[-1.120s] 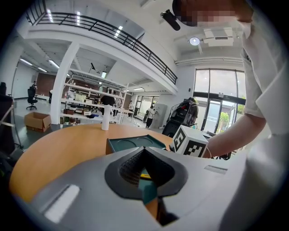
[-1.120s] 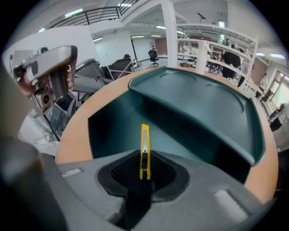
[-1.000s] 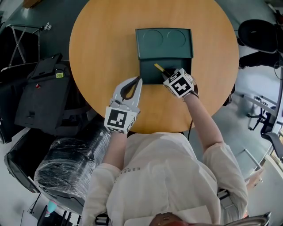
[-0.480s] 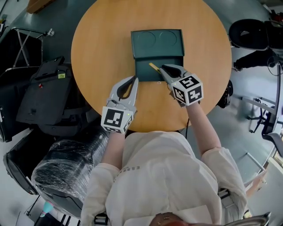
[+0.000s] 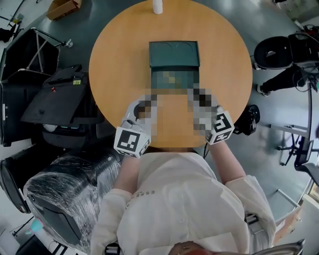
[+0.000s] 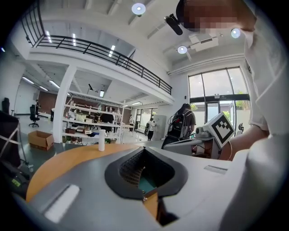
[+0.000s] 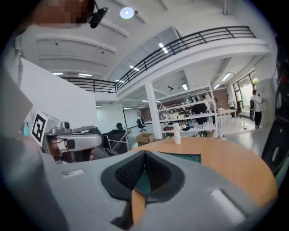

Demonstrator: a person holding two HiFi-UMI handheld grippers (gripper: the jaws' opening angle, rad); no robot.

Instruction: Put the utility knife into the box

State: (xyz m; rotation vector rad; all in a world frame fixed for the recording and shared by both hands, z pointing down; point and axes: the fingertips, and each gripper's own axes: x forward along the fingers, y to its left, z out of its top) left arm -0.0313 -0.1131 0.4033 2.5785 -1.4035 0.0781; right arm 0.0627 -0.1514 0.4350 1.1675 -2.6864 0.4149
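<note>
- Wood-topped round table (image 5: 119, 60) fills my head view. A dark green box (image 5: 174, 54) lies near its middle, with the lid lying open on the far side.
- Utility knife: I cannot make it out. The near half of the box is masked over, and neither gripper has the knife.
- My left gripper (image 6: 144, 151) sits over the table's near edge, left of the box and apart from it. Its fingers meet at the tips with nothing between them.
- My right gripper (image 7: 145, 153) mirrors it on the box's right, with its tips likewise pressed together and empty.
- Through the gap behind each pair of tips I see green box and tabletop.
- A white bottle (image 5: 158, 7) stands at the table's far edge.
- A plastic-wrapped chair (image 5: 60, 194) sits on the floor at my left.
</note>
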